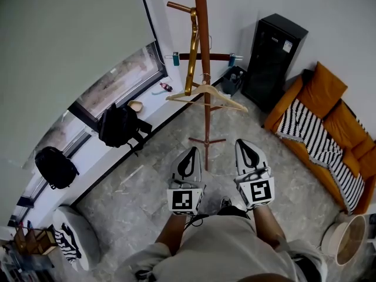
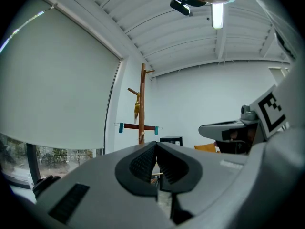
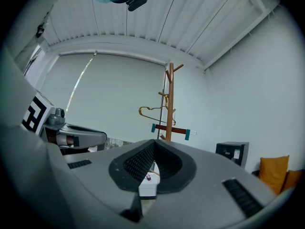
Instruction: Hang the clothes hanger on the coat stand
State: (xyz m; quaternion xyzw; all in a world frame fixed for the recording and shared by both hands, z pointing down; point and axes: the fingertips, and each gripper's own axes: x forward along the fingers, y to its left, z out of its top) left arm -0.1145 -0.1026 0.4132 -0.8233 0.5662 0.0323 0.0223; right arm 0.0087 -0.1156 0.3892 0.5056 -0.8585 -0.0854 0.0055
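The wooden coat stand (image 1: 203, 51) rises from the stone floor ahead of me. Three hangers are on it: a gold one (image 1: 191, 51) high on the left, a dark red bar hanger with teal clips (image 1: 205, 56), and a pale wooden one (image 1: 205, 96) lower down. My left gripper (image 1: 192, 150) and right gripper (image 1: 242, 143) are side by side in front of my body, short of the stand's feet. Both are shut with nothing between the jaws. The left gripper view shows the stand (image 2: 142, 104) beyond the left gripper (image 2: 156, 144). In the right gripper view the gold hanger (image 3: 155, 114) appears past the right gripper (image 3: 154, 142).
A black cabinet (image 1: 273, 54) stands right of the stand against the wall. An orange sofa with a striped blanket (image 1: 323, 128) fills the right side. Two black backpacks (image 1: 119, 125) (image 1: 56, 166) lie by the window, and a white stool (image 1: 73, 237) is at the lower left.
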